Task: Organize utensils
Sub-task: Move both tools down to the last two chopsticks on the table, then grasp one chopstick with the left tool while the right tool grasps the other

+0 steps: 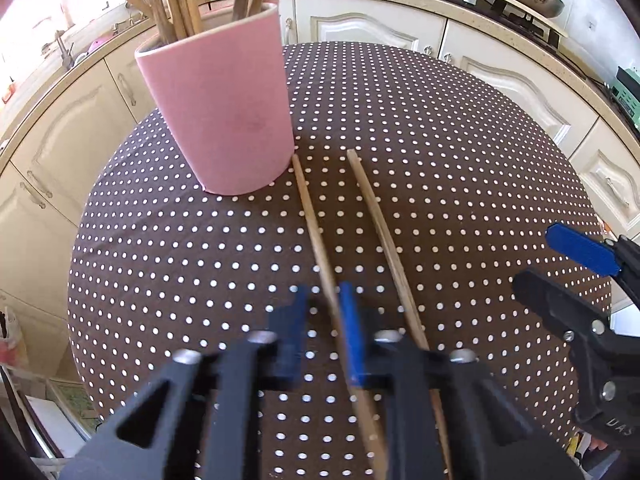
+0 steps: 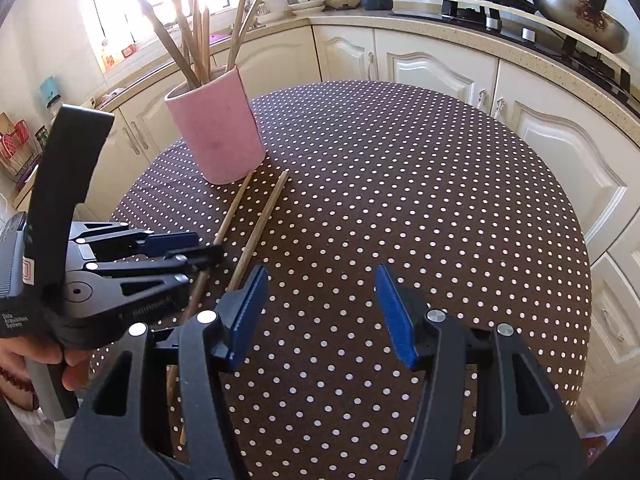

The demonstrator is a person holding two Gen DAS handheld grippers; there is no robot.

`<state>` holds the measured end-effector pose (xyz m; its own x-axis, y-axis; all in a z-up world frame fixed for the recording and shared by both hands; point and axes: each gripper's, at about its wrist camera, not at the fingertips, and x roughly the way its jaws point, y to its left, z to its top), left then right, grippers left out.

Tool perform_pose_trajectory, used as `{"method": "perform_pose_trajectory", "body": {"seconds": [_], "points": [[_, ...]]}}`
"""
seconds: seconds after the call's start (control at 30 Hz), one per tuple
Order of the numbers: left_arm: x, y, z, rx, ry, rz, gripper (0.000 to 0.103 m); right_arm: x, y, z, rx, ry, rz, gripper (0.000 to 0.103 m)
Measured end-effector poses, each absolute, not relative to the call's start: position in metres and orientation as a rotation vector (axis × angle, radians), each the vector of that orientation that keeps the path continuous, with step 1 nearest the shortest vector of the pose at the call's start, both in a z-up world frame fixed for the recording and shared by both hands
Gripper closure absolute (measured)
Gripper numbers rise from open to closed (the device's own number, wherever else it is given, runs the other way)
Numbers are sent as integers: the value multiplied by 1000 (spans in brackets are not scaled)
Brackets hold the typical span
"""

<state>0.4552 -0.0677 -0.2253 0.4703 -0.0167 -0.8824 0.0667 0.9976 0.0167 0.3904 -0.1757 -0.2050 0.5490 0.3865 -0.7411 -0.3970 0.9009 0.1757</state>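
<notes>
My left claw (image 1: 324, 312) is pinching the left chopstick (image 1: 310, 216) lying mid-frame on the tabletop (image 1: 440, 160); right claw (image 2: 320, 312) spread, empty. I'd lift slow, tip it upright, then drop it into the cup (image 1: 216, 120).

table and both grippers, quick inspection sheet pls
surface: round table under brown polka-dot cloth
job's things: pink cup holding wooden utensils; two chopsticks lie beside it, near chopstick, far chopstick
clutter: nothing seen
grippers: left gripper shut on near chopstick; right gripper open, nothing between its pads
cables: nothing seen
surroundings: cream cabinets, wok on stove
</notes>
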Motion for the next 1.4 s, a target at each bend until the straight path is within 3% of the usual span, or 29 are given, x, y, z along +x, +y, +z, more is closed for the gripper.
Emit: {"method": "perform_pose_trajectory", "body": {"seconds": [0.43,0.57,0.7,0.83,1.03,1.4], "points": [[422,-22,-223,-15,1056,-69,98,412,-115,-220,-101,1038,488,48],[411,-8,-219,-28,1046,-55,98,417,-94,-224,-169,1090,465,68],[402,3,-215,-37,1040,-59,98,422,-81,-226,-232,1109,427,70],[401,5,-214,-61,1039,-66,98,426,-71,-227,-263,1120,417,91],[404,3,-210,-83,1016,-81,98,435,-71,-227,-215,1125,431,97],[385,14,-189,-113,930,-113,98,425,-120,-194,-53,1020,493,97]]}}
